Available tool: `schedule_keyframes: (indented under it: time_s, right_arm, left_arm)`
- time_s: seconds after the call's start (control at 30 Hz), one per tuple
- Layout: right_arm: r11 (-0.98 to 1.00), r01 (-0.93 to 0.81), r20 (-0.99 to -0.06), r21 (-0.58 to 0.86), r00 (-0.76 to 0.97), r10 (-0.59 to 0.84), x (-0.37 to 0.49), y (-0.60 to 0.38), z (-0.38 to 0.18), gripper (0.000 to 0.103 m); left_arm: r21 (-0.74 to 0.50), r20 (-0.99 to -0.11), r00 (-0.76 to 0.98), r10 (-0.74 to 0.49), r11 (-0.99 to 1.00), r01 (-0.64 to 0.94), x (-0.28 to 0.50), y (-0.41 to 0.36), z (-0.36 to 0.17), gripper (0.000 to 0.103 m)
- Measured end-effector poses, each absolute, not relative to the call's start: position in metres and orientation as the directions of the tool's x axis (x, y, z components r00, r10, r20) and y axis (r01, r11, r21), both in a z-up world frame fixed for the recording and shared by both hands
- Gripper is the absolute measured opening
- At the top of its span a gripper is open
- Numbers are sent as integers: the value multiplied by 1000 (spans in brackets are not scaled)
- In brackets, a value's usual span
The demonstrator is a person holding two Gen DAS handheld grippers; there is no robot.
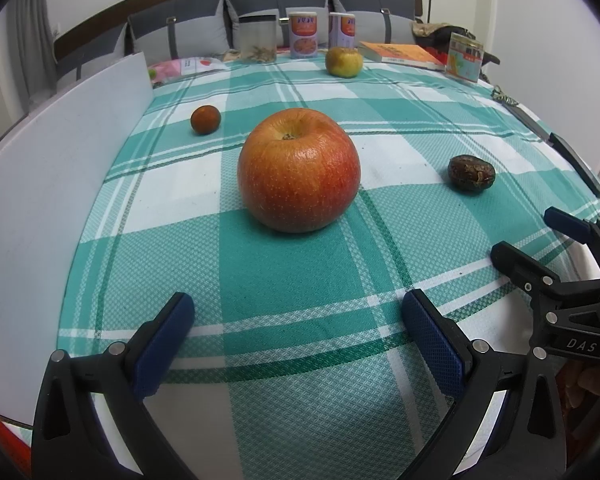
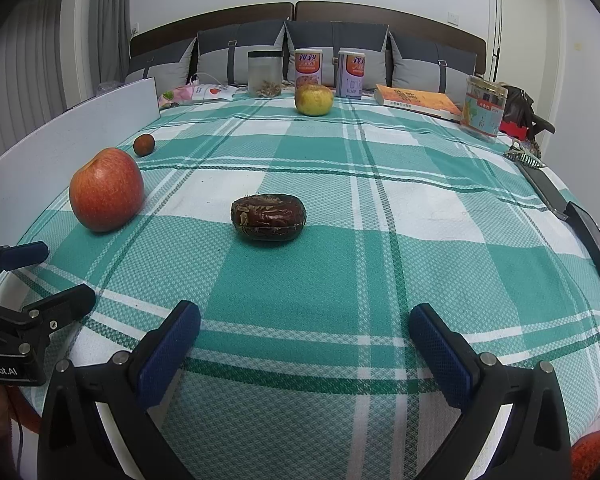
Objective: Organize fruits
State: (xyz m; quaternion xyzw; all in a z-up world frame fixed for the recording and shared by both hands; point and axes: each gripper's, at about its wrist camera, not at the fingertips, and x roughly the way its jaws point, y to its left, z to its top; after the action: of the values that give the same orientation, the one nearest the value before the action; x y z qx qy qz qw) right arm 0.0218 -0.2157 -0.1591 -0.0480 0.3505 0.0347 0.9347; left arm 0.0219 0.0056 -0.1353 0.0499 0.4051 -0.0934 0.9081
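A big red apple (image 1: 299, 170) sits on the green checked cloth straight ahead of my open, empty left gripper (image 1: 298, 328); it also shows in the right wrist view (image 2: 106, 190). A dark wrinkled date (image 2: 268, 216) lies ahead of my open, empty right gripper (image 2: 304, 340), and shows in the left wrist view (image 1: 471, 172). A small orange fruit (image 1: 205, 120) lies far left near the white board, also in the right wrist view (image 2: 143, 145). A yellow-green apple (image 1: 343, 62) sits at the far edge, also in the right wrist view (image 2: 313, 99).
A white board (image 1: 60, 152) stands along the left. At the back are a clear jar (image 2: 264, 74), two printed cans (image 2: 309, 67), an orange book (image 2: 418, 102) and a printed tub (image 2: 483, 109). Dark flat objects (image 2: 592, 240) lie on the right edge.
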Motion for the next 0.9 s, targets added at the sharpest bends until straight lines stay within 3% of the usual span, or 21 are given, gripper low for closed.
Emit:
schedule_keyframes:
  time_s: [0.13, 0.2, 0.33, 0.43, 0.57, 0.7, 0.83, 0.87, 0.9]
  right_arm:
    - [993, -101, -667, -63, 744, 33, 23, -215, -159, 103]
    - [992, -117, -707, -54, 706, 45, 30, -217, -156, 103]
    - [967, -253, -876, 1, 466, 122, 65, -220, -143, 103]
    - [957, -222, -927, 187, 281, 247, 99, -237, -129, 103]
    - [951, -63, -943, 304, 124, 309, 143, -252, -115, 102]
    - [947, -37, -943, 319, 89, 322, 167, -243, -105, 97]
    - [955, -66, -955, 290, 39, 293, 179, -224, -110, 84]
    - [958, -82, -960, 275, 33, 279, 181, -218, -112, 79]
    - [962, -106, -966, 252, 24, 256, 181, -209, -115, 77]
  left_arm:
    - [-11, -762, 628, -159, 972, 233, 28, 9, -134, 103]
    - [-29, -820, 539, -195, 953, 301, 42, 10, -128, 102]
    - [-199, -867, 356, -348, 898, 393, 80, 28, -96, 101]
    - [-244, -885, 282, -371, 885, 397, 108, 29, -74, 101]
    - [-229, -928, 208, -310, 912, 340, 141, 17, -73, 101]
    - [-167, -958, 173, -228, 936, 309, 150, 7, -88, 101]
    - [-111, -969, 174, -173, 941, 319, 152, -6, -98, 100]
    - [-100, -970, 182, -163, 945, 312, 152, -7, -100, 98]
    - [-98, -970, 184, -159, 947, 306, 153, -7, -101, 83]
